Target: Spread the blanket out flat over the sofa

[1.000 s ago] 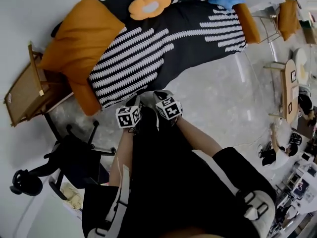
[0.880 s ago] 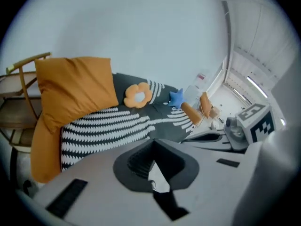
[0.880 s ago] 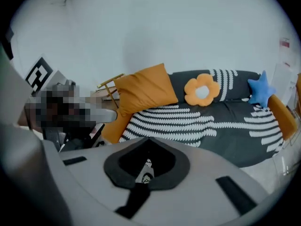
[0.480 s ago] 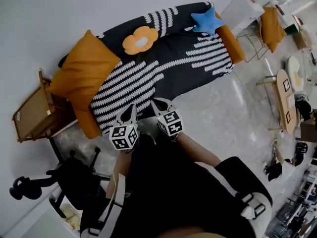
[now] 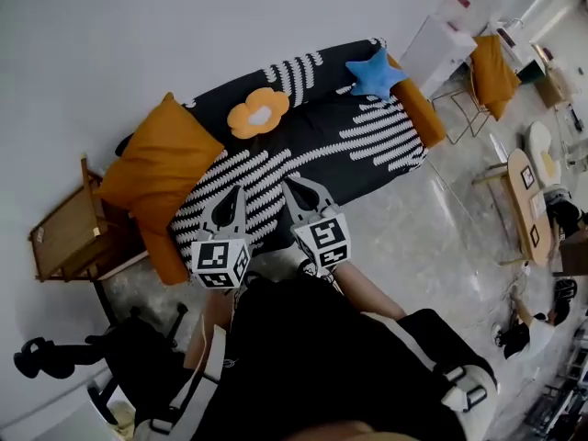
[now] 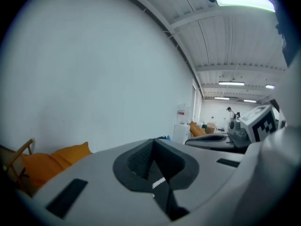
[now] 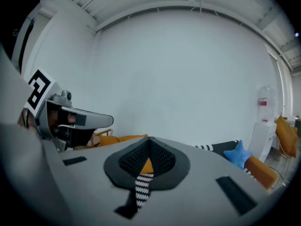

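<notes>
A black blanket with white wavy stripes (image 5: pixel 312 145) lies spread over the sofa, whose orange arm (image 5: pixel 420 110) shows at the right end. On it rest a flower-shaped cushion (image 5: pixel 258 113) and a blue star cushion (image 5: pixel 372 72). My left gripper (image 5: pixel 230 195) and right gripper (image 5: pixel 293 187) hover side by side in front of the sofa's near edge, both shut and holding nothing. In the left gripper view the jaws (image 6: pixel 153 143) point at the white wall. The right gripper's (image 7: pixel 148 141) view shows a sliver of striped blanket past its closed jaws.
A big orange cushion (image 5: pixel 156 168) leans at the sofa's left end, beside a wooden chair (image 5: pixel 64 237). A black office chair (image 5: pixel 119 356) stands at the lower left. A white cabinet (image 5: pixel 441 49) and a wooden table (image 5: pixel 524 205) are at the right.
Both grippers have risen from the blanket's front edge and now sit higher, tips toward the wall. The sofa appears farther away and more of it is in sight.
</notes>
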`<state>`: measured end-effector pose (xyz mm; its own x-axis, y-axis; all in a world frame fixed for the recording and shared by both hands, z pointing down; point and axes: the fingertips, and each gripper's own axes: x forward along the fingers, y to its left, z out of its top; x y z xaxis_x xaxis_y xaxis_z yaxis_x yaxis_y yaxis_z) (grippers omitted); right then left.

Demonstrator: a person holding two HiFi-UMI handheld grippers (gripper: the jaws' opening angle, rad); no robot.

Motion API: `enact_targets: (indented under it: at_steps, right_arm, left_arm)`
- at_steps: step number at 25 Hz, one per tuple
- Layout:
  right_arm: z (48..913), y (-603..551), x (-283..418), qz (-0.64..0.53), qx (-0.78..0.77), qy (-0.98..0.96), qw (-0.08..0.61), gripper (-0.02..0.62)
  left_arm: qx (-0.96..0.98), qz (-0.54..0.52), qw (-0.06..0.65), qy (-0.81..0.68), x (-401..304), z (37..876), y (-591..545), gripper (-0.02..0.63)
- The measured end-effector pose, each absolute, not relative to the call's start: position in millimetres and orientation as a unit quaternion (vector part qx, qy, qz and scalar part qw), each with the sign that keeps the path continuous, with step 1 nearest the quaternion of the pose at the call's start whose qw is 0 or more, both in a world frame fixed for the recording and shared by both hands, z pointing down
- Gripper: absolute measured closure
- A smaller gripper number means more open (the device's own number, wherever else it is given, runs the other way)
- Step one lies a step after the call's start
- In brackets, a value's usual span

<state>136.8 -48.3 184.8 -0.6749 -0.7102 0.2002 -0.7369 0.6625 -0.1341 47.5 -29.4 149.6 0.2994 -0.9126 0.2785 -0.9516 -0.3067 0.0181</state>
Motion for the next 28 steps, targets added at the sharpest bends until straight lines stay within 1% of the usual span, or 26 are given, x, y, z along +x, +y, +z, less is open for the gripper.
enact_targets:
  at_steps: [3,8,11,28]
  right_arm:
    - [159.1,-51.9,141.8,0.094,0.406,-0.908,0.039,0.588]
    - [118.8,-62.0,146.6,0.071,0.415,-0.907,0.016,0.588]
    - [103.9,-66.6,144.6,0.036,0.421,-0.906,0.008,0.588]
    - [103.4,-77.5,160.7,0.025,0.456,-0.89,0.008,0.588]
  left_arm:
    - [0.799,0.073,0.102,-0.589,39.5,119.7,-31.4,0.584]
    - [0.802,0.048,0.058,-0.593,39.5,83.8,-35.8,0.584]
    - [0.801,0.04,0.056,-0.594,35.3,82.6,-39.3,0.584]
    - [0.818,0.044,0.039,-0.572,47.3,82.9,-50.8,0.584]
